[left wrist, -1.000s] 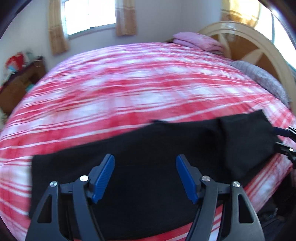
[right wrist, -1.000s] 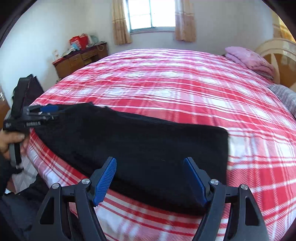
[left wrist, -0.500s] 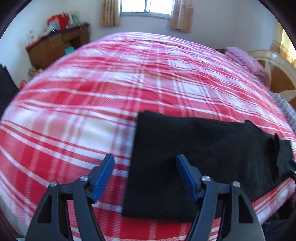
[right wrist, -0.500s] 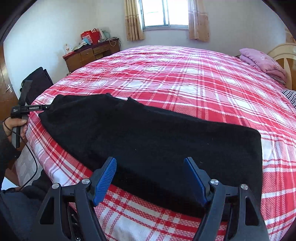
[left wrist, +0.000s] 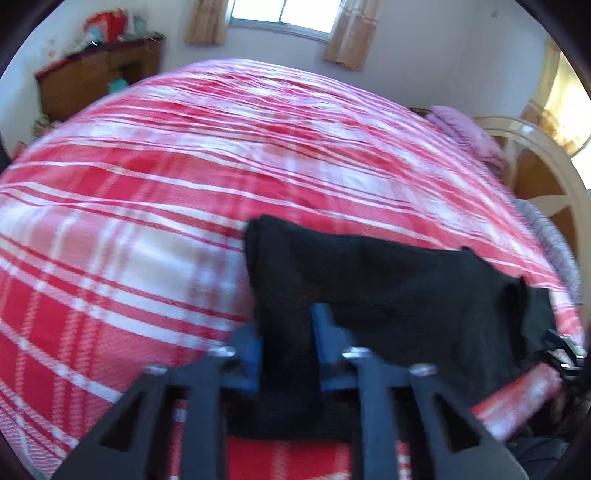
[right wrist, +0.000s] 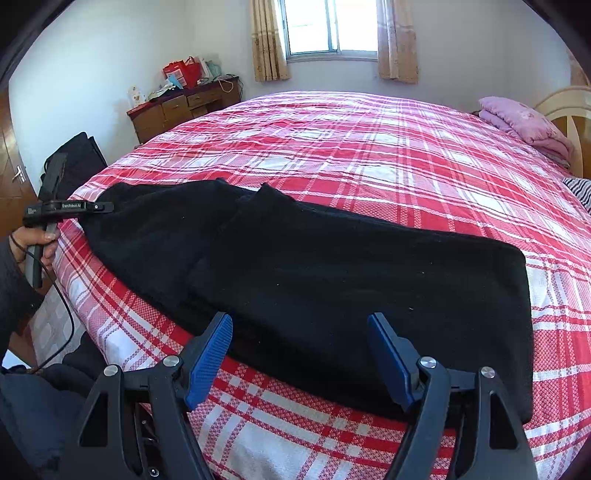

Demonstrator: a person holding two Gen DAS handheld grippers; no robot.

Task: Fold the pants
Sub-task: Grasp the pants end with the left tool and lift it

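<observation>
a wide bed (right wrist: 388,155) fills the room, spread with a red-and-white plaid cover that lies mostly flat, with faint ripples toward the far side. behind it a window (right wrist: 330,26) lets in bright daylight between two short tan curtains (right wrist: 397,40). a wooden dresser (right wrist: 184,107) stands against the white wall at the far left corner, cluttered on top with a red bag (right wrist: 181,72) and small things i can't make out. a folded pink blanket (right wrist: 524,123) sits by the pale curved headboard (right wrist: 565,107) on the right, and a bit of striped fabric (right wrist: 578,188) shows just beside it. a door with a metal handle is at the left edge.

the black pants (right wrist: 314,266) lie lengthwise along the near edge of the bed, one dark layer over another, with one end squared off on the right in the right wrist view.

the left hand-held gripper (left wrist: 286,347) has its blue pads closed in on a strip of the pants' end, the black cloth bunched between them and lifted slightly off the cover; that view is blurred. from the other side it (right wrist: 99,207) shows level at the left end of the pants, the person's left hand (right wrist: 35,243) wrapped around its handle, a cable hanging below.

the right hand-held gripper (right wrist: 299,350) hovers low over the near hem, its blue pads (right wrist: 208,350) spread wide apart with nothing between them but the pants' edge beneath.
</observation>
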